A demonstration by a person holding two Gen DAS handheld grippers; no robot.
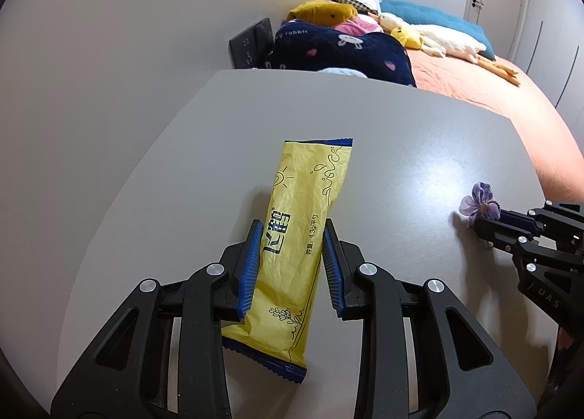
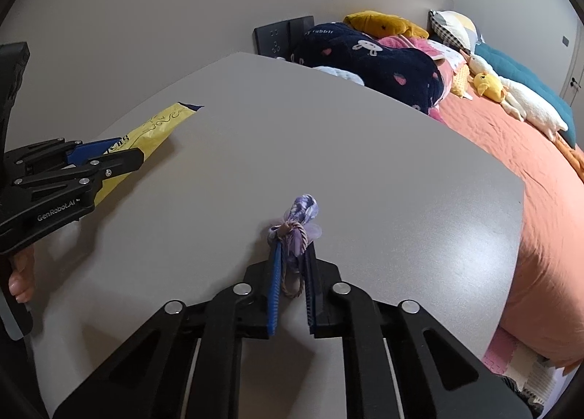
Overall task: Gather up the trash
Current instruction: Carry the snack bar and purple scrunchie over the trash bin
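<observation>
A yellow wrapper with blue ends [image 1: 303,233] lies between the blue pads of my left gripper [image 1: 292,233]. The jaws are closed against its sides and it looks raised off the grey table [image 1: 401,149]. The wrapper also shows in the right wrist view [image 2: 153,130], in the left gripper [image 2: 109,156]. My right gripper [image 2: 294,247] is shut on a small purple sachet tied with cord [image 2: 301,216], held just above the table [image 2: 365,149]. The sachet also shows in the left wrist view [image 1: 480,202], at the right gripper's tips [image 1: 489,225].
A bed with an orange cover [image 2: 511,149] runs along the table's right side, with pillows and plush toys [image 2: 365,54]. A black socket panel [image 1: 252,43] is on the wall behind the table. The grey wall is on the left.
</observation>
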